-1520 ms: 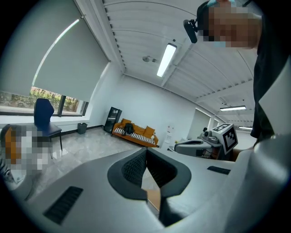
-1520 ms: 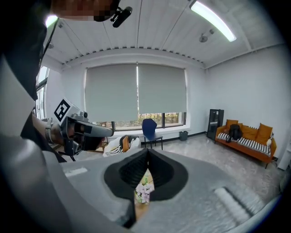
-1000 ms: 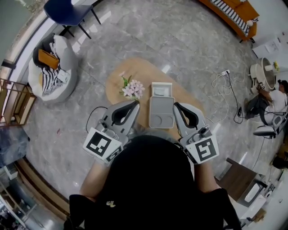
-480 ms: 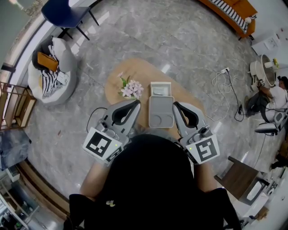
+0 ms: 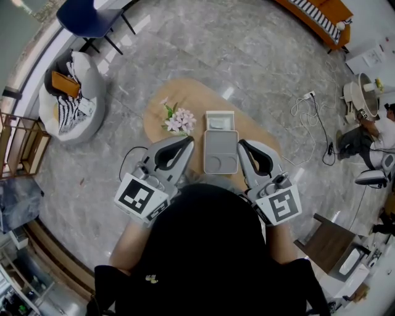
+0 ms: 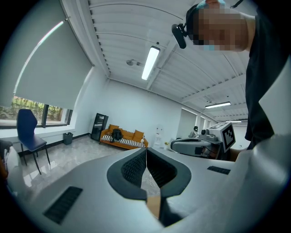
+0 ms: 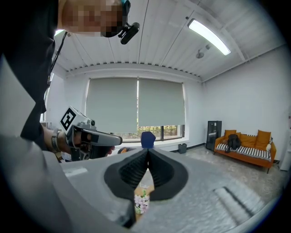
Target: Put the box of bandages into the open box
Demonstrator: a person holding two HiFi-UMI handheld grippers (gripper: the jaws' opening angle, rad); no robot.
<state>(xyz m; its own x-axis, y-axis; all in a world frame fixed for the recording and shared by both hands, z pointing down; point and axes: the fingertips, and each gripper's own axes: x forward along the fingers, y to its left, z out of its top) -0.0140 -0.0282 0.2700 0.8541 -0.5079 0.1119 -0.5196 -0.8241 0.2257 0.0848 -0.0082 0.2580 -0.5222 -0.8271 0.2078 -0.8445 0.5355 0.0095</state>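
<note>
An open grey box lies on the wooden table, its lid flat toward me and its white tray beyond. I cannot make out a box of bandages for sure. My left gripper hovers at the lid's left side and my right gripper at its right side. Both are shut with nothing between the jaws. In the left gripper view the left gripper has its pads pressed together and points across the room. In the right gripper view the right gripper is also closed.
A bunch of pink flowers stands on the table left of the open box. A beanbag and a blue chair sit at the far left. Cables lie on the floor at the right. A wooden chair is at my right.
</note>
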